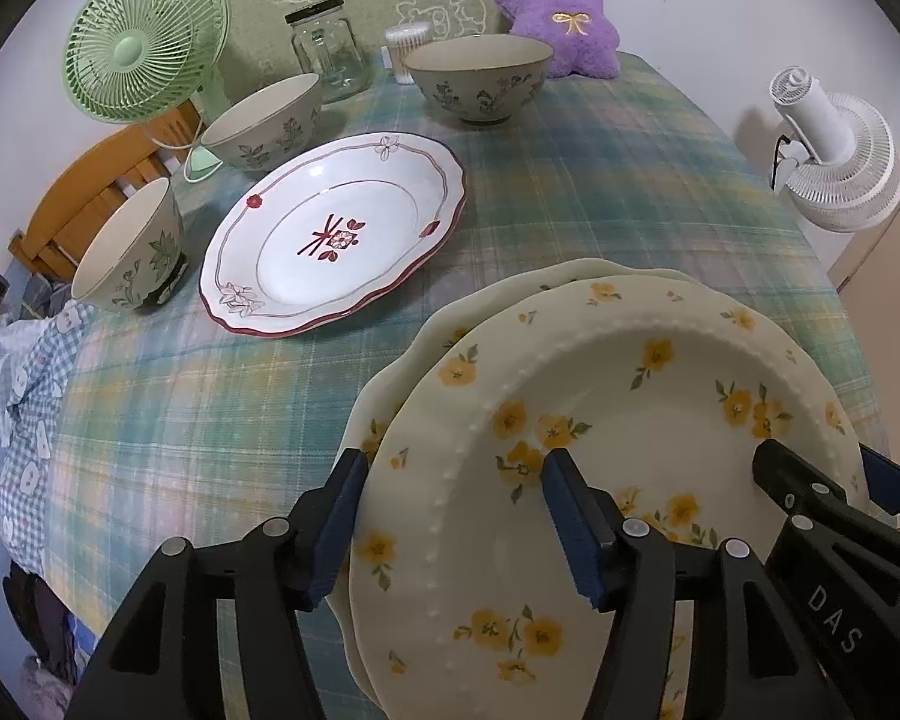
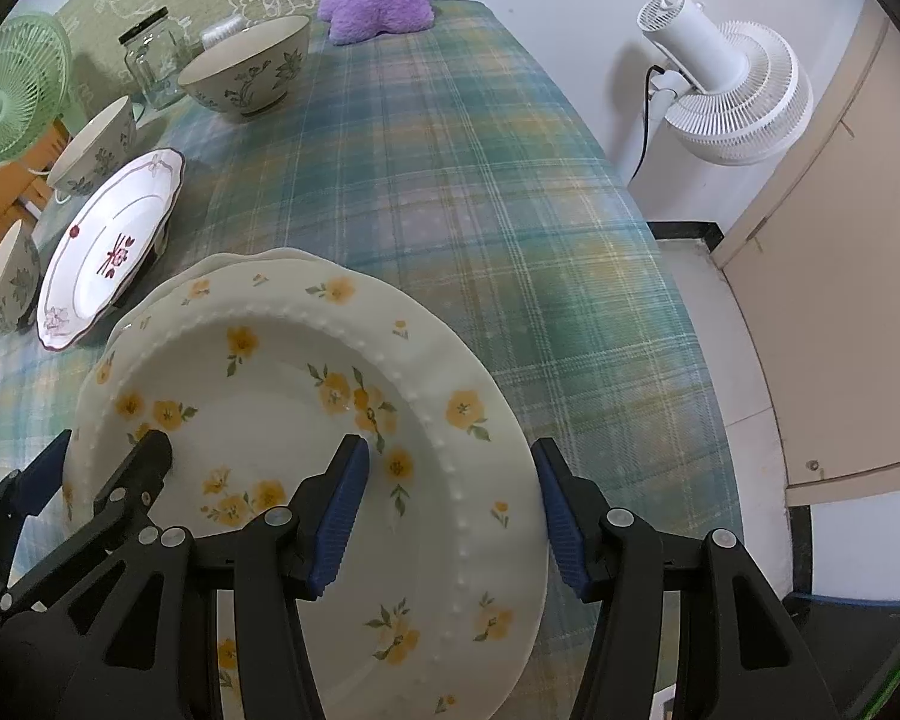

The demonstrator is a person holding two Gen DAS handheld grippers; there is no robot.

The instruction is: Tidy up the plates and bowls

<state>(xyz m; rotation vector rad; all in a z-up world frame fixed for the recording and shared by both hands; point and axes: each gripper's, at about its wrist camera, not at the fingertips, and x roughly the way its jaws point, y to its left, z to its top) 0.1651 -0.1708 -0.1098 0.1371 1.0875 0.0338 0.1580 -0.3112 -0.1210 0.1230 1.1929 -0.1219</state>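
Note:
A cream plate with yellow flowers (image 1: 642, 420) lies on top of another cream plate (image 1: 390, 384) near the table's front; it also shows in the right wrist view (image 2: 282, 384). My left gripper (image 1: 456, 516) is open, its fingers either side of the top plate's left rim. My right gripper (image 2: 450, 510) is open, its fingers either side of the right rim; it also shows in the left wrist view (image 1: 834, 480). A white plate with red trim (image 1: 336, 228) lies further back. Three floral bowls (image 1: 480, 84), (image 1: 264, 120), (image 1: 132, 246) stand behind and left of it.
A green fan (image 1: 144, 42), a glass jar (image 1: 330, 48), a tub of cotton swabs (image 1: 408, 42) and a purple plush toy (image 1: 558, 6) stand at the back of the plaid tablecloth (image 1: 600, 180). A white fan (image 1: 834, 144) stands beyond the table's right edge.

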